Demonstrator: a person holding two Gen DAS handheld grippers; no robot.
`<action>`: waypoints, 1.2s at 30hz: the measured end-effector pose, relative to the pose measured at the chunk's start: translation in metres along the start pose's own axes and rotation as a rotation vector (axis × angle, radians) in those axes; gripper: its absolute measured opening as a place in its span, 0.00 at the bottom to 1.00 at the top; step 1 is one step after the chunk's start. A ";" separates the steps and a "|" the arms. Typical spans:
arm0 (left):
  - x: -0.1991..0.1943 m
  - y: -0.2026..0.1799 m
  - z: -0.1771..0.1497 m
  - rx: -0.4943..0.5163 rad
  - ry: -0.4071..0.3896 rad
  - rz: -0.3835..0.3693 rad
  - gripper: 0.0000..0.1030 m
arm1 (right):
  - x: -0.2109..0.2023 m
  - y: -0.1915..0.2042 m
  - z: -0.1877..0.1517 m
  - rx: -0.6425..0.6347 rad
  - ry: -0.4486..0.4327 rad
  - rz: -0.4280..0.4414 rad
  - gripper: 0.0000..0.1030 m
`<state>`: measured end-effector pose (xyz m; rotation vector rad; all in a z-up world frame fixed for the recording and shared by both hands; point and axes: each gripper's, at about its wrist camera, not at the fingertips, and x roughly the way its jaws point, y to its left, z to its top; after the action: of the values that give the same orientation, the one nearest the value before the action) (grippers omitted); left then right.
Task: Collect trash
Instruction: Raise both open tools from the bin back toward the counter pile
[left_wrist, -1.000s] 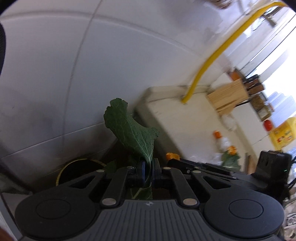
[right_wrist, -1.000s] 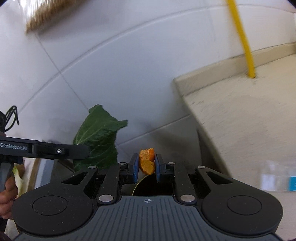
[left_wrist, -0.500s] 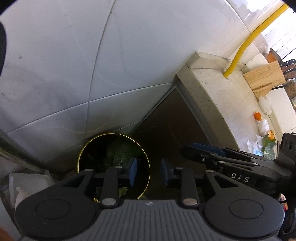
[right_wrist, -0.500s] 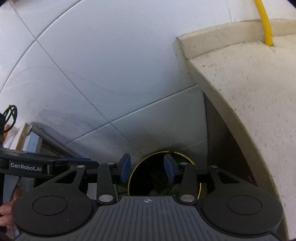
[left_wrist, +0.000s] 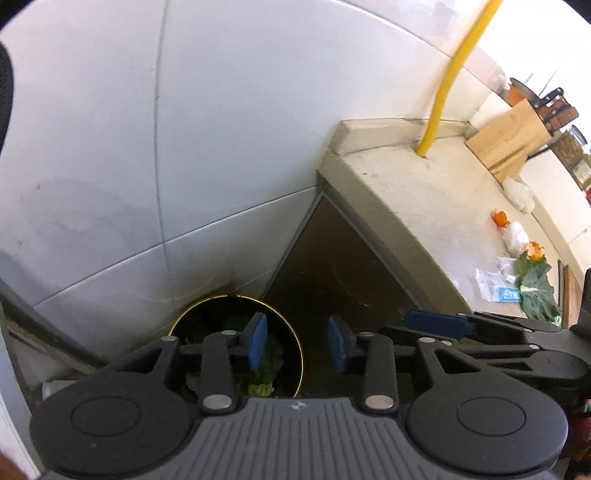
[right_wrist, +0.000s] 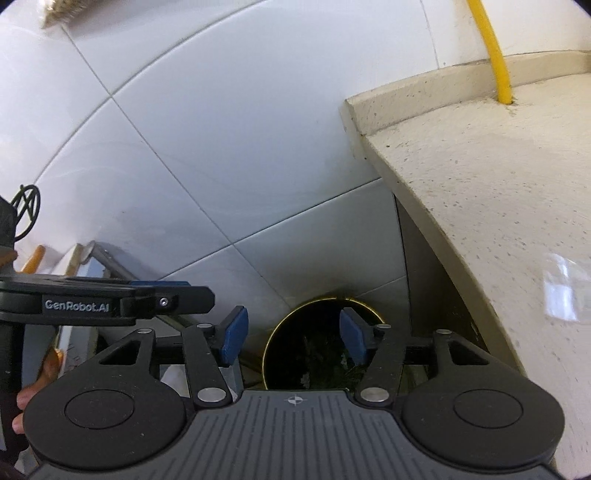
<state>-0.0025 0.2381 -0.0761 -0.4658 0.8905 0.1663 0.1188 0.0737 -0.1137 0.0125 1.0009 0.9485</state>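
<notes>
A round black bin with a gold rim (left_wrist: 295, 343) (right_wrist: 275, 332) stands on the floor between the tiled wall and the counter's end, with green leaves (left_wrist: 260, 384) lying inside. My left gripper (left_wrist: 297, 345) hangs open above the bin's right edge, nothing between its blue pads. My right gripper (right_wrist: 293, 334) is open too, straight over the bin mouth. On the counter lie more scraps: orange peel (left_wrist: 499, 218), a second peel (left_wrist: 535, 251), a green leaf (left_wrist: 537, 291) and clear plastic wrappers (left_wrist: 495, 284).
The pale stone counter (right_wrist: 491, 192) juts out at right, a yellow pipe (left_wrist: 448, 74) rising from it. A wooden knife block (left_wrist: 509, 144) stands at its far end. White wall tiles (right_wrist: 221, 147) fill the back. A metal frame (right_wrist: 110, 269) leans at left.
Both grippers opened and tipped down over the bin. The green leaf left my left gripper and the orange peel left my right one; both are gone from the fingers.
</notes>
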 end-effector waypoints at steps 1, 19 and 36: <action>-0.002 -0.004 0.000 0.014 -0.006 0.009 0.34 | -0.004 0.000 -0.002 0.002 -0.006 -0.002 0.62; -0.063 -0.059 0.021 0.251 -0.296 0.134 0.53 | -0.091 0.017 -0.008 0.007 -0.274 -0.078 0.72; -0.064 -0.106 0.026 0.403 -0.365 0.126 0.70 | -0.131 0.005 -0.023 0.071 -0.406 -0.216 0.83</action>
<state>0.0110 0.1586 0.0215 0.0003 0.5727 0.1753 0.0743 -0.0213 -0.0319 0.1483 0.6443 0.6766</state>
